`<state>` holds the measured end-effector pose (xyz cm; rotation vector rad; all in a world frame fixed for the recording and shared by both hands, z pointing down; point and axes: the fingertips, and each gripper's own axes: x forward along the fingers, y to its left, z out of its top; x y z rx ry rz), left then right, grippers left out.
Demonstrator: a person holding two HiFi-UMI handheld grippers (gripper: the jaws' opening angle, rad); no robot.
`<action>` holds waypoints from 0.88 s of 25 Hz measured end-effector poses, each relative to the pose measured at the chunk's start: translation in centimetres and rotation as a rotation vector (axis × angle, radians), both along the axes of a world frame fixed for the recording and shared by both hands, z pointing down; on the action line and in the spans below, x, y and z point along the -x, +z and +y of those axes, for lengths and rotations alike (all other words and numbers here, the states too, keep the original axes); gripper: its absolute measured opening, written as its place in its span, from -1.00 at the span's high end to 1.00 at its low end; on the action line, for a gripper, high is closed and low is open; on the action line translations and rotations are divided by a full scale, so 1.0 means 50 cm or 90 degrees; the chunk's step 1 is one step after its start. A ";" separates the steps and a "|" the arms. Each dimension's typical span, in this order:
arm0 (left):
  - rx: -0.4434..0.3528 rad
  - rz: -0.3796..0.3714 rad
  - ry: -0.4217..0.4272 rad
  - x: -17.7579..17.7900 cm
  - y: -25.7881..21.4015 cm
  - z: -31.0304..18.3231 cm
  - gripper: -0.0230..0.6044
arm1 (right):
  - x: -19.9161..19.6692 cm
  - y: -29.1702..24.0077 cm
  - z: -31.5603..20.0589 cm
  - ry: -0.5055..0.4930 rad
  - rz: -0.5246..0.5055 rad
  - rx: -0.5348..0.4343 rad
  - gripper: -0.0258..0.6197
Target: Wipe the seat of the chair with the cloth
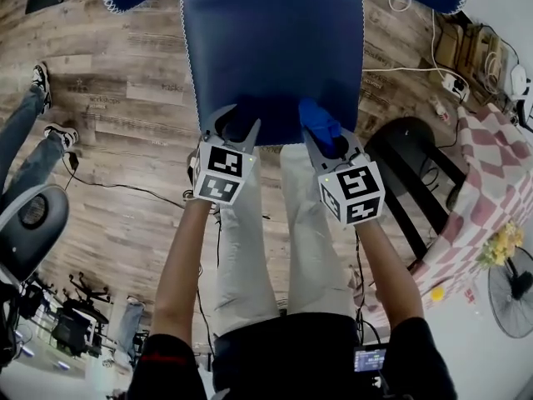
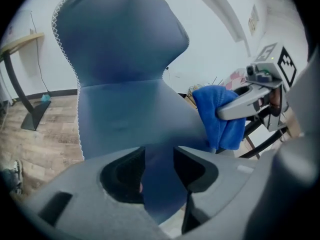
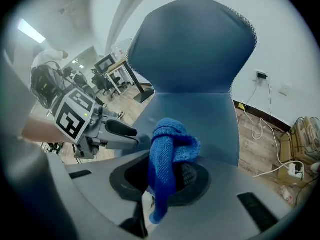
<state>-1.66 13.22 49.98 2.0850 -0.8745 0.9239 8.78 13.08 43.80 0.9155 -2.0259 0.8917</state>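
Observation:
The blue chair seat (image 1: 275,57) fills the top middle of the head view, with its backrest (image 2: 120,39) rising behind it in the left gripper view. My left gripper (image 1: 239,128) hovers at the seat's near edge. Its jaws stand apart with nothing between them, and the seat (image 2: 130,119) shows through the gap. My right gripper (image 1: 330,145) is at the near right edge, shut on a bunched blue cloth (image 1: 319,122). The cloth (image 3: 167,154) hangs folded between its jaws, just over the seat (image 3: 200,119). The left gripper view shows the cloth (image 2: 217,116) to the right.
My legs in light trousers (image 1: 241,257) stand just before the chair on wood flooring. A table with a red checked cloth (image 1: 483,182) and a fan (image 1: 512,290) are at the right. Cables and a power strip (image 1: 454,82) lie at upper right. Another person's legs (image 1: 25,132) and an office chair (image 1: 29,223) are at the left.

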 end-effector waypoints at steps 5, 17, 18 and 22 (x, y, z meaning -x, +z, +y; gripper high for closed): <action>-0.027 -0.032 -0.030 0.037 0.024 -0.065 0.05 | 0.011 0.027 -0.024 0.020 -0.005 0.004 0.77; -0.068 -0.131 0.057 0.054 0.060 -0.124 -0.14 | 0.014 0.047 -0.038 -0.005 0.004 0.018 0.77; -0.070 -0.139 0.060 0.053 0.064 -0.123 -0.14 | 0.015 0.047 -0.040 -0.007 0.004 0.017 0.77; -0.074 -0.148 0.059 0.053 0.069 -0.126 -0.15 | 0.012 0.052 -0.055 -0.008 0.006 0.018 0.77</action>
